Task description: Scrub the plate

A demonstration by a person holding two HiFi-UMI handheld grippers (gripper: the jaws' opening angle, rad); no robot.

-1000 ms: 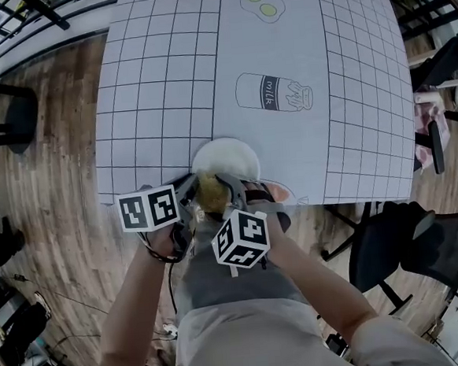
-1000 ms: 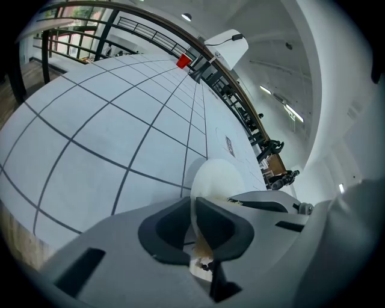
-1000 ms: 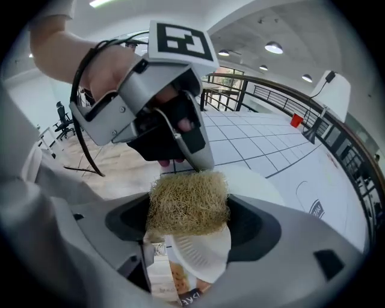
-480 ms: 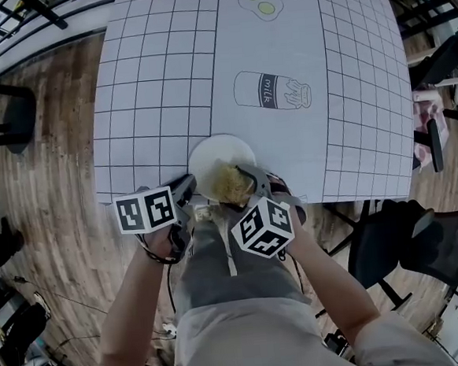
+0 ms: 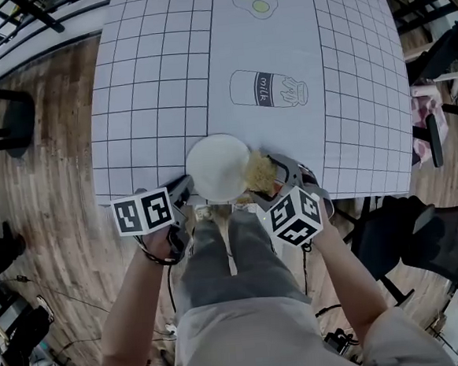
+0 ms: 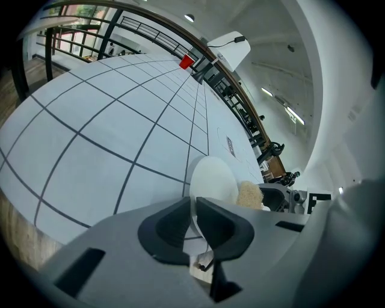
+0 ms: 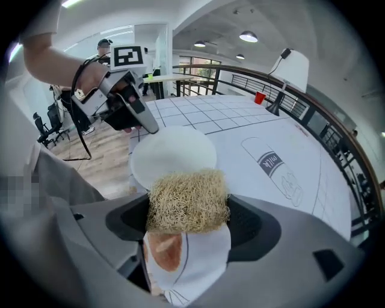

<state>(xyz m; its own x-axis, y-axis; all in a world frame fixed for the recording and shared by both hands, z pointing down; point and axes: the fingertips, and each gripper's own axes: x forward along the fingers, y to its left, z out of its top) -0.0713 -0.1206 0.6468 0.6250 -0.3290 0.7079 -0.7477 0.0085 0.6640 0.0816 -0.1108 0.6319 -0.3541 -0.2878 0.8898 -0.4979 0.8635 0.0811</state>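
Note:
A white plate sits at the near edge of the gridded table. My left gripper is shut on the plate's near-left rim; in the left gripper view the rim of the plate runs between the jaws of the left gripper. My right gripper is shut on a tan fibrous scrubber, which lies against the plate's right edge. In the right gripper view the scrubber fills the jaws of the right gripper, just short of the plate. The left gripper is beyond it.
A milk-bottle drawing and a fried-egg drawing are printed on the table cover. A red cup and a white lamp stand at the far side. Black chairs stand on the wooden floor to the right.
My right gripper has carried the scrubber from the plate's near-left part across to its right edge. The left gripper has kept its hold on the rim.

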